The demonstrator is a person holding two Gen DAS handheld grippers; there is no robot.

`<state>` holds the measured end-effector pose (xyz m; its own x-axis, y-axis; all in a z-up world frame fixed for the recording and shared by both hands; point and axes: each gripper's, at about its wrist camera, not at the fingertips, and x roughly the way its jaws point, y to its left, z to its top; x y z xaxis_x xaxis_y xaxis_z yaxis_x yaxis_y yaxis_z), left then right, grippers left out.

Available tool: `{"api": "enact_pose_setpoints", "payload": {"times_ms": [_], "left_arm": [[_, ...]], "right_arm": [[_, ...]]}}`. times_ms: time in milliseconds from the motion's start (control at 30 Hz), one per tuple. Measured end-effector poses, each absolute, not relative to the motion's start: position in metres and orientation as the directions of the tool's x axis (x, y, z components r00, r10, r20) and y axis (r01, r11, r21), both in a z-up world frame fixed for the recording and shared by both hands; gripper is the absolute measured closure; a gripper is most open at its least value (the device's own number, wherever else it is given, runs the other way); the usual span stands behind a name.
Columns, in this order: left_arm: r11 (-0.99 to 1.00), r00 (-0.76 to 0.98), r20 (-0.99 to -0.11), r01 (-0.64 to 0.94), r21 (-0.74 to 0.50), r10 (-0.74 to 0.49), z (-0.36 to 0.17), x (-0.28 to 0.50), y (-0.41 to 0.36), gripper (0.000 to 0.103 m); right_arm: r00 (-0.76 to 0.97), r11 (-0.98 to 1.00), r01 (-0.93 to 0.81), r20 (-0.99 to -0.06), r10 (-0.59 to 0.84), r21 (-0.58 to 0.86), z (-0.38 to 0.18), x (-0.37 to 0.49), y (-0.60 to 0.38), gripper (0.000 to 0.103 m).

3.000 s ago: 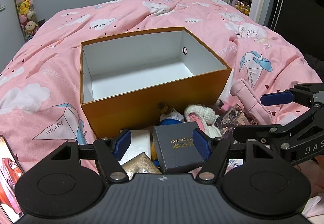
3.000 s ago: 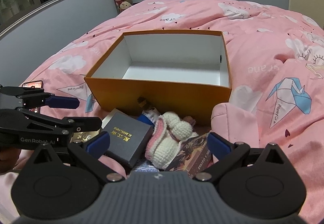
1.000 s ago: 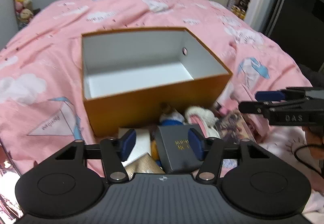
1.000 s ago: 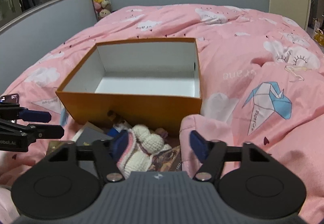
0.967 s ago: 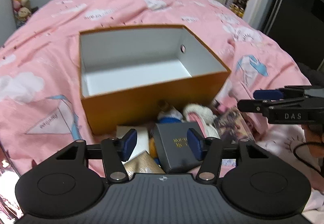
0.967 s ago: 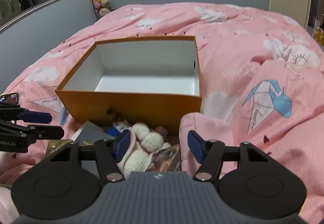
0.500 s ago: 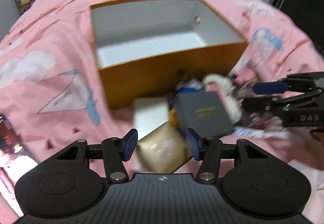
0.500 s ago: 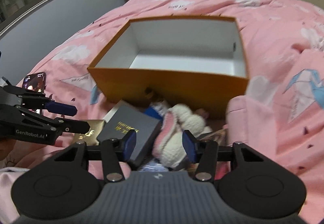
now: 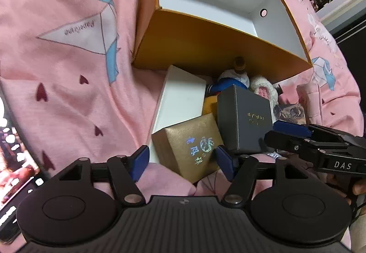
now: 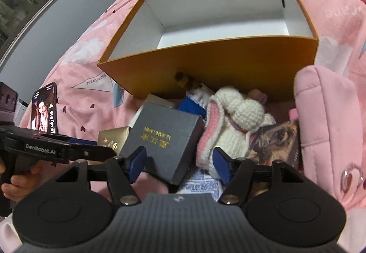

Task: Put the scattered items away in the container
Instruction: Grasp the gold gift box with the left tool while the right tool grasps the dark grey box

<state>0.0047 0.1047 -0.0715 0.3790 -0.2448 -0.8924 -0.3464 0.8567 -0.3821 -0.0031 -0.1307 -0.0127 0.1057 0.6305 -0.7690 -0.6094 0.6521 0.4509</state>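
An empty orange box (image 9: 205, 47) with a white inside stands on the pink duvet, its near wall (image 10: 217, 65) just behind a pile of small items. My left gripper (image 9: 182, 162) points down at the pile. Its jaws are opening around a gold box (image 9: 189, 145), pads not pressing. My right gripper (image 10: 179, 166) is also opening, with a dark grey box (image 10: 164, 138) between its fingers, untouched. A crocheted white and pink rabbit (image 10: 231, 120) lies right of that box. A white box (image 9: 183, 95) and a blue-clothed doll (image 9: 231, 79) lie against the orange wall.
A picture card (image 10: 279, 141) and a printed paper (image 10: 201, 184) lie under the pile. Folded pink cloth (image 10: 324, 115) rises on the right. A lit phone (image 10: 44, 109) rests on the duvet at the left. A hand (image 10: 16, 184) holds the left gripper's handle.
Both grippers have dropped toward the pile and tipped downward, so the items look much larger. The left view has rolled. Both pairs of jaws stand wider than half a second ago.
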Motion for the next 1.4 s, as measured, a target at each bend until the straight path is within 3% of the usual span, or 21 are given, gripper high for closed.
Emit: {"api": "enact_pose_setpoints", "payload": {"times_ms": [167,400,600,700,867,967,1100,1333,1400], "left_arm": [[0.840,0.378,-0.883,-0.349,-0.415,-0.279,-0.079,0.016,0.102,0.023],[0.874,0.406,-0.884,-0.312,-0.371,-0.230,-0.076,0.022,0.096,0.024],[0.885,0.453,-0.872,-0.310,-0.348,-0.184,-0.069,0.028,0.097,0.032],[0.904,0.469,-0.869,-0.287,-0.317,-0.155,-0.066,0.032,0.092,0.035],[0.938,0.499,-0.860,-0.236,-0.254,-0.108,-0.055,0.034,0.081,0.045],[0.942,0.496,-0.861,-0.225,-0.248,-0.109,-0.055,0.032,0.079,0.046],[0.930,0.517,-0.847,-0.239,-0.279,-0.121,-0.051,0.024,0.083,0.055],[0.946,0.529,-0.840,-0.196,-0.258,-0.120,-0.045,0.016,0.074,0.055],[0.953,0.532,-0.840,-0.183,-0.242,-0.111,-0.043,0.015,0.069,0.060]], "right_arm": [[0.061,0.637,-0.605,-0.770,0.635,0.477,-0.020,0.002,-0.121,0.030],[0.005,0.621,-0.573,-0.755,0.655,0.535,-0.032,0.015,-0.110,0.025],[0.049,0.644,-0.554,-0.752,0.658,0.528,-0.020,0.024,-0.118,0.046],[0.099,0.659,-0.581,-0.762,0.640,0.478,-0.012,0.023,-0.121,0.050],[0.239,0.691,-0.655,-0.784,0.573,0.306,0.010,0.013,-0.123,0.049],[0.205,0.664,-0.665,-0.771,0.602,0.342,0.016,0.015,-0.130,0.049],[0.153,0.644,-0.649,-0.760,0.631,0.405,0.013,0.014,-0.134,0.050],[0.188,0.617,-0.695,-0.735,0.652,0.369,0.019,0.002,-0.121,0.059],[0.198,0.617,-0.708,-0.743,0.640,0.343,0.019,-0.001,-0.116,0.059]]}}
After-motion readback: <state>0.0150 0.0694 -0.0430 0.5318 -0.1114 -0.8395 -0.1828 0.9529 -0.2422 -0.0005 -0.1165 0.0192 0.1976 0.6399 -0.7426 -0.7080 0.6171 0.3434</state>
